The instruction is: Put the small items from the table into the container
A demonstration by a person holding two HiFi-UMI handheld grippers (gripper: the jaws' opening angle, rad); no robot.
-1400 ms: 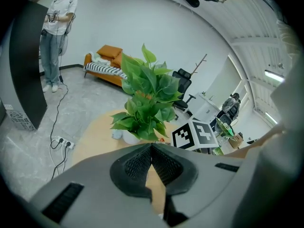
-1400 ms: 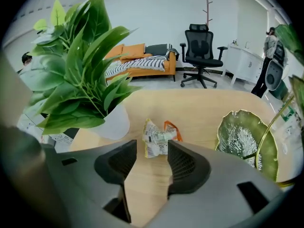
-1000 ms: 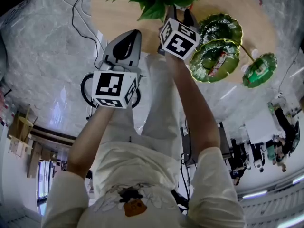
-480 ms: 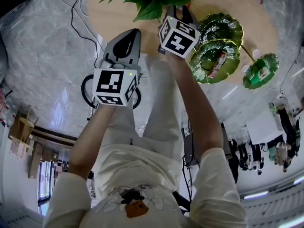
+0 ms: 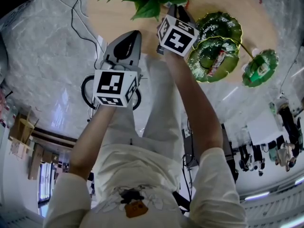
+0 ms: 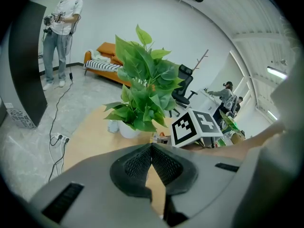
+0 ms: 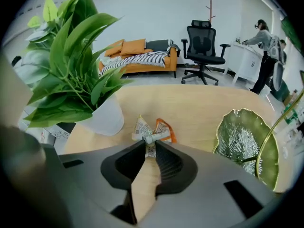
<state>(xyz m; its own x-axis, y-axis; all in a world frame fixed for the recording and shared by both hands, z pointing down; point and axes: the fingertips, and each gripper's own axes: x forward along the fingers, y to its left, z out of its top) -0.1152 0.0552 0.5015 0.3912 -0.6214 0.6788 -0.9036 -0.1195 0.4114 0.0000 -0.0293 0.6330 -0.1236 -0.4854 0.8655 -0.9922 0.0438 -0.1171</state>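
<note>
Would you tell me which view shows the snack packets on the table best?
The right gripper view: the packets lie centred, close, between the closing jaws of the right gripper. The left gripper view gives only a tiny, unclear glimpse; the head view shows none.

Matt wooden table (image 7: 204, 108) — glossy leaf dish (image 7: 240, 137), crinkly paper wrapper (image 7: 154, 129).

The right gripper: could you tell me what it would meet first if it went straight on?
The snack packets, which already sit between the closing jaws of the right gripper; just beyond them, probably the wooden table.
</note>
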